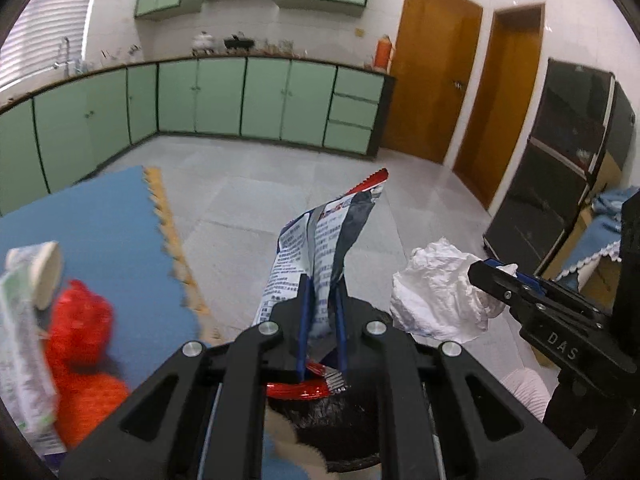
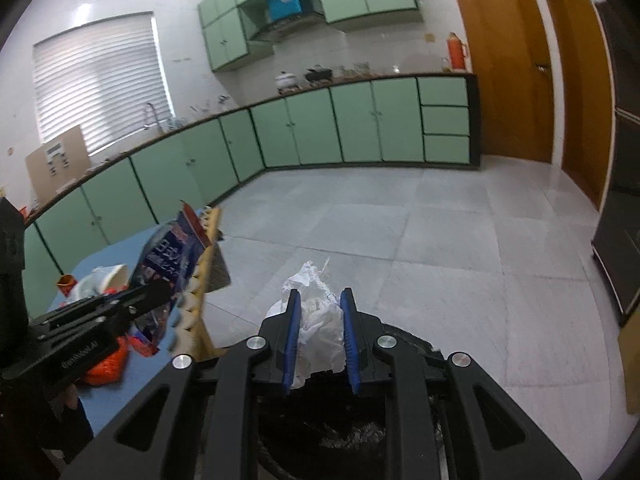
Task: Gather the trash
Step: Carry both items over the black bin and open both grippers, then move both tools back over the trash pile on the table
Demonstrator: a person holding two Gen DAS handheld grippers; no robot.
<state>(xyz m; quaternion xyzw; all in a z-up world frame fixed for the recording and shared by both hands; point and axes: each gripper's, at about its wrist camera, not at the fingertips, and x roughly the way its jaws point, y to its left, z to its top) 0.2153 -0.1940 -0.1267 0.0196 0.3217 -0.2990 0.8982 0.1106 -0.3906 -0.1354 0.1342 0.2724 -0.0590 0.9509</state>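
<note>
My left gripper (image 1: 322,292) is shut on a printed snack wrapper (image 1: 320,240) with a red serrated edge, held upright above a black-lined bin (image 1: 340,420). My right gripper (image 2: 320,304) is shut on a crumpled white tissue (image 2: 316,316), held above the same black bin (image 2: 332,416). The right gripper and its tissue (image 1: 440,292) show at the right of the left wrist view. The left gripper and its wrapper (image 2: 172,256) show at the left of the right wrist view.
A blue mat (image 1: 92,232) with a tan toothed edge holds a red mesh bag (image 1: 80,344), a white paper cup (image 1: 46,276) and a white-green packet (image 1: 20,360). Green cabinets (image 1: 224,96), wooden doors (image 1: 436,72) and a black cabinet (image 1: 560,168) ring the grey tiled floor.
</note>
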